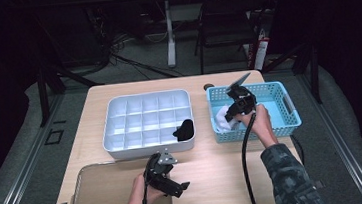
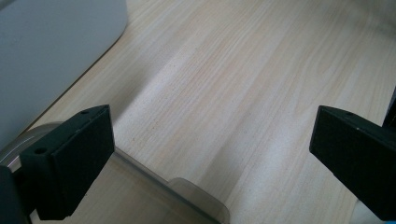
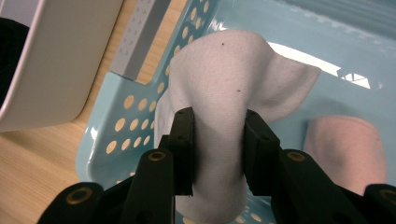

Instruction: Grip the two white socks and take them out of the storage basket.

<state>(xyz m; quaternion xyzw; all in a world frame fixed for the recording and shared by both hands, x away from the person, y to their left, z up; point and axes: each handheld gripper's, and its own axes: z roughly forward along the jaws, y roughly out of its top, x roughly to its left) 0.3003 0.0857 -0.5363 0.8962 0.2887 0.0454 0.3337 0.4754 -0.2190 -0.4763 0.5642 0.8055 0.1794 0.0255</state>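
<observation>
While poised low over the near table edge [image 1: 211, 179], left gripper [image 1: 177, 185] with jaws spread wide, nothing between them, beside a clear tray [image 1: 93, 201]. Farther along, white divided organizer [image 1: 122, 143] with a black sock [image 1: 184, 130] in a front compartment. At right, right gripper [image 1: 234, 113] pinching a white sock [image 3: 224, 93], raised above the blue basket [image 1: 291, 121]; a second pale sock [image 3: 348, 149] lying inside.

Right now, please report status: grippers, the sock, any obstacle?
Right gripper shut on white sock, over blue basket. Left gripper open, idle. Nothing blocks.
</observation>
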